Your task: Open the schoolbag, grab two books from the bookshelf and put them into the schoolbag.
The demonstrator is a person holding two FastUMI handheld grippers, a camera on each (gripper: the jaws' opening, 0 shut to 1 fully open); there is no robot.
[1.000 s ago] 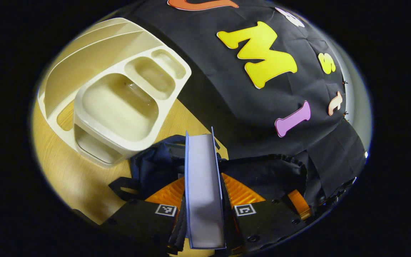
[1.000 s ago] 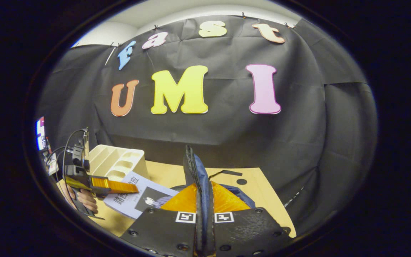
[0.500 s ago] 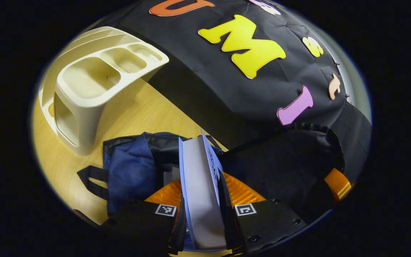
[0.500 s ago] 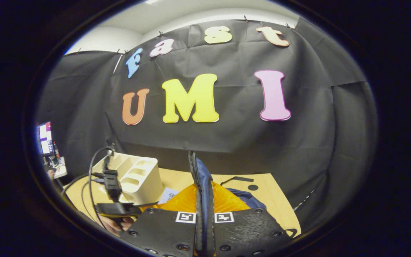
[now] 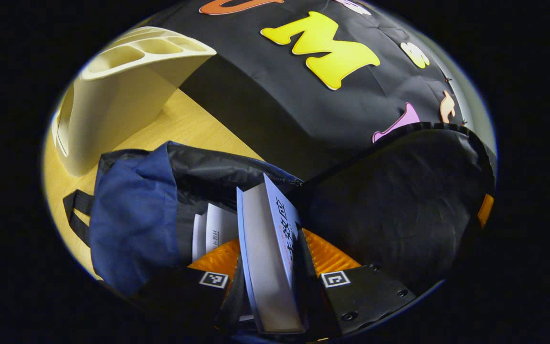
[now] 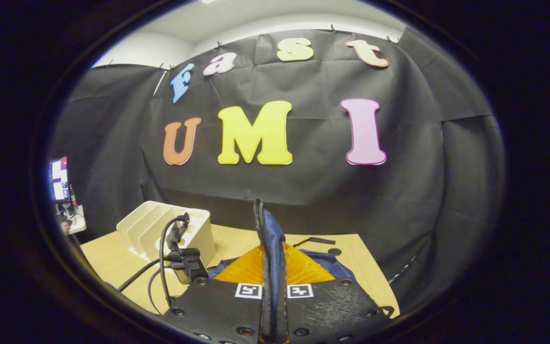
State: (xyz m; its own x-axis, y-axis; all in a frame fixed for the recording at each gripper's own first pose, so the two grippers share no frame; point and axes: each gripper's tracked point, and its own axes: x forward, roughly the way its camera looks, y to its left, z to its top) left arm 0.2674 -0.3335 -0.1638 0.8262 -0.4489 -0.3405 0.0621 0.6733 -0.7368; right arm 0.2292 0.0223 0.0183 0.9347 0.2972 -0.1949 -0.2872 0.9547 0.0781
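The blue and black schoolbag [image 5: 132,220] lies open on the wooden table, its black flap [image 5: 399,200] lifted to the right. My left gripper [image 5: 269,241] is shut on a pale blue book [image 5: 265,248], held edge-up with its far end inside the bag's mouth. A second book [image 5: 215,231] sits inside the bag to its left. In the right gripper view, my right gripper [image 6: 270,251] is shut on the flap's zipped edge [image 6: 266,224] and holds it up. The left gripper's body [image 6: 186,260], with its cables, is low beside the bag.
The cream bookshelf [image 5: 112,95] stands on the table [image 5: 179,124] behind and left of the bag; in the right gripper view the bookshelf [image 6: 158,229] is at the left. The black cloth wall closes off the table's back. A bag strap [image 5: 77,210] lies at the left.
My left gripper has moved down and forward, carrying the book from above the bag into its opening. The right gripper keeps the flap raised, almost unmoved.
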